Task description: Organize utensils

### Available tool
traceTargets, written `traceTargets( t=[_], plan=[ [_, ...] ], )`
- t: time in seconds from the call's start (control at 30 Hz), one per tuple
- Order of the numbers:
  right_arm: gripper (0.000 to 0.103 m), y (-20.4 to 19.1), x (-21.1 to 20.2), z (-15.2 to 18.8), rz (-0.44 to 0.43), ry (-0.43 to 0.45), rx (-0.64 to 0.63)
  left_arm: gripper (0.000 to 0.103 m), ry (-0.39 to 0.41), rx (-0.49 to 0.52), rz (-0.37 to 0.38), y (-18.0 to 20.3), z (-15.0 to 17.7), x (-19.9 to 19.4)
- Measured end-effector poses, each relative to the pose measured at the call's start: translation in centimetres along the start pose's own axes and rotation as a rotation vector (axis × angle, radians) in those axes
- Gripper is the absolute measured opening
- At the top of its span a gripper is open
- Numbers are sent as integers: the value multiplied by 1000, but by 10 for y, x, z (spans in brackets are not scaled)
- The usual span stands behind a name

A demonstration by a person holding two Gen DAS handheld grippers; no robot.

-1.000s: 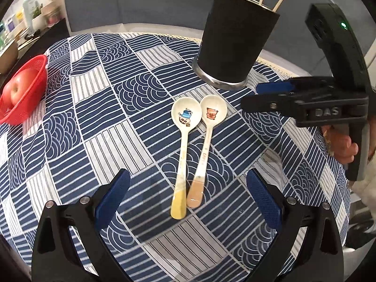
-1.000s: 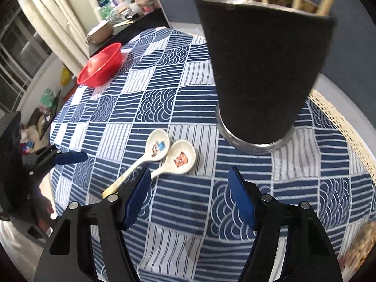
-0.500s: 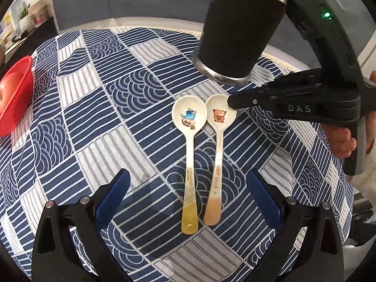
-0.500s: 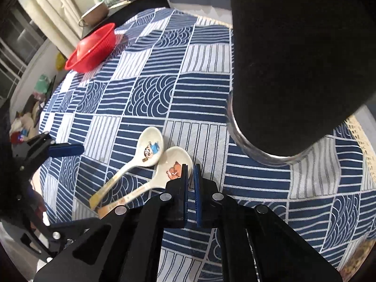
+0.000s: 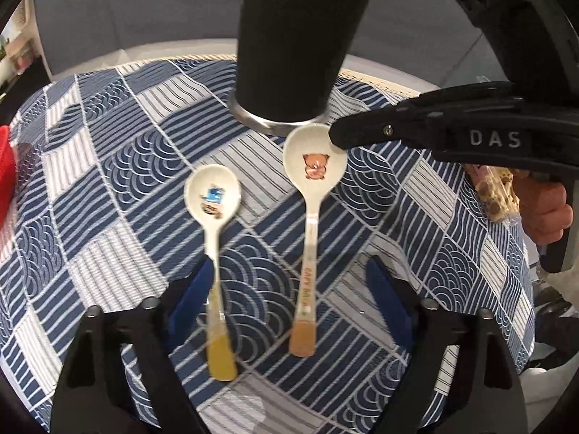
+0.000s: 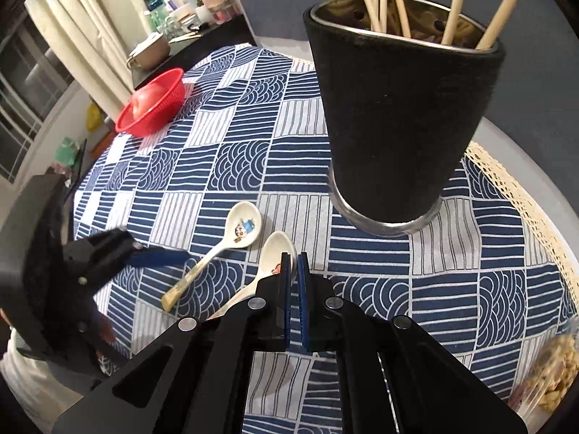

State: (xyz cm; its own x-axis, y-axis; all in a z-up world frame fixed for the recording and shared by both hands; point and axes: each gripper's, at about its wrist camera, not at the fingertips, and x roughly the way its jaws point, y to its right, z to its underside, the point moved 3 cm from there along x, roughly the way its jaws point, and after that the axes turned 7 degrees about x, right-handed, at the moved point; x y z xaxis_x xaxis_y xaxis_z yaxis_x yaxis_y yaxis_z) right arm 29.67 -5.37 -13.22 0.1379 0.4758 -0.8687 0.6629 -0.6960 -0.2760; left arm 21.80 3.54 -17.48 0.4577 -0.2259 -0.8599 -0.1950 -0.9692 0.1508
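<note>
Two white ceramic spoons are on the blue patterned tablecloth, in front of a black utensil holder (image 5: 300, 47) (image 6: 398, 115) filled with chopsticks. My right gripper (image 6: 294, 264) (image 5: 336, 137) is shut on the bowl rim of the orange-handled bear spoon (image 5: 313, 170) (image 6: 273, 249), tilting it up off the cloth. The yellow-handled spoon (image 5: 213, 199) (image 6: 246, 226) lies flat beside it. My left gripper (image 5: 289, 300) hovers low over both handles. Its jaws are closing, with the yellow handle just inside the left pad and nothing pressed.
A red basket (image 6: 152, 103) holding an apple sits at the far left of the table. A snack bag (image 6: 550, 372) lies near the right edge. The cloth's lace trim (image 6: 506, 181) marks the table's rim behind the holder. A person's hand (image 5: 546, 217) grips the right tool.
My right gripper went from open to shut on the bear spoon's bowl and pulled it away from the other spoon. My left gripper dropped closer to the handles and its jaws narrowed.
</note>
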Motion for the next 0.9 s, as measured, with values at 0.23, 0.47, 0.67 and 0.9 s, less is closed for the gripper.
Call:
traceTargets(
  t=[0.23, 0.47, 0.67, 0.9],
  plan=[
    [4, -3, -10, 3, -12, 8, -12, 15, -44, -54, 76, 4, 1, 18],
    [3, -3, -26, 9, -24, 34, -21, 11, -33, -57, 84, 20, 0, 11],
    [3, -3, -47, 14, -34, 72, -31, 11, -25, -42, 62, 32, -4, 0],
    [3, 1, -82, 18, -47, 131, -18, 10, -3, 1, 32, 49, -17, -24]
  ],
)
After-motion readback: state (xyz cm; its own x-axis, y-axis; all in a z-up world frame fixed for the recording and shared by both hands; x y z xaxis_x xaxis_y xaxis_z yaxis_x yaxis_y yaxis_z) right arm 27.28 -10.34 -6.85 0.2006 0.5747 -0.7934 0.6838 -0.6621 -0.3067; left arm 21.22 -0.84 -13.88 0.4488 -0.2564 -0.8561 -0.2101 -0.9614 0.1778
